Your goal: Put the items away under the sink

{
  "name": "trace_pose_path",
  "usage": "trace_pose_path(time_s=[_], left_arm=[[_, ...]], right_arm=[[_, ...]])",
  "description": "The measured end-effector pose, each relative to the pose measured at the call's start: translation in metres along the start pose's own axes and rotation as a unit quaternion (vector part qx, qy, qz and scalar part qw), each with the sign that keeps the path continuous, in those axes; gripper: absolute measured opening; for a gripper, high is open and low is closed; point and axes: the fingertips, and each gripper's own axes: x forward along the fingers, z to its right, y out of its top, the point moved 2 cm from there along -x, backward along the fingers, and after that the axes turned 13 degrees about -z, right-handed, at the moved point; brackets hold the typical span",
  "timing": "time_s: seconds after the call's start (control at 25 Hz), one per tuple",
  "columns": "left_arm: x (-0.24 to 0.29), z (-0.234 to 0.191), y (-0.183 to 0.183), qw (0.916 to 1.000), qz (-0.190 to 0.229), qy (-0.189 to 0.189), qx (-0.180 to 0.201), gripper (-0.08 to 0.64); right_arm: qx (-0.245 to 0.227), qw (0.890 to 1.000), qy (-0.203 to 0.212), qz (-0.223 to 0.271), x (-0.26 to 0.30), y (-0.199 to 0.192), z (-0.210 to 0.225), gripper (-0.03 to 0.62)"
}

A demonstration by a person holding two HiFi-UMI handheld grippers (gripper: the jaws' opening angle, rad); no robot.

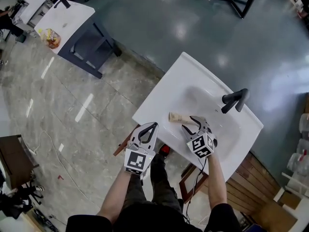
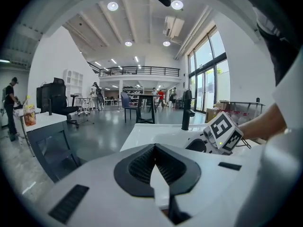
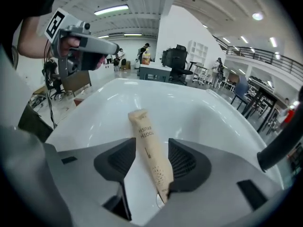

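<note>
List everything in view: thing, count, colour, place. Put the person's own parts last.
Sink: one, white, centre of the head view.
Tap: one, black, on the sink's far side.
Toothbrush pack: one, beige, lying in the sink, between the right tool's jaws.
Table: one, white top on a dark frame, upper left.
Snack bag: one, yellow-orange, on that table's near end.
Floor: grey marbled tiles at left, darker smooth surface beyond.
Left tool: one, white and black, jaws together, empty, at the sink's near edge.
Right tool: one, white and black, jaws apart, over the sink.
Forearms: two, bare, bottom centre.
</note>
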Motion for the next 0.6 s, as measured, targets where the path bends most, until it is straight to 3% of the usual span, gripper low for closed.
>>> trace_pose_path(time_s=[0.12, 0.44, 0.6], left_arm=[[0.003, -0.001, -0.001, 1.0, -0.003, 0.002, 0.004, 0.006], [0.006, -0.006, -0.002, 0.9999, -0.005, 0.004, -0.009, 0.006], [0.008, -0.007, -0.003, 0.9999, -0.006, 0.004, -0.009, 0.006]], right_arm=[[-0.023, 0.999, 0.0, -0.024, 0.016, -0.007, -0.003, 0.225], [-0.024, 0.999, 0.013, -0.043, 0.036, -0.011, -0.001, 0.228], [-0.012, 0.999, 0.007, -0.046, 0.041, -0.015, 0.003, 0.116]])
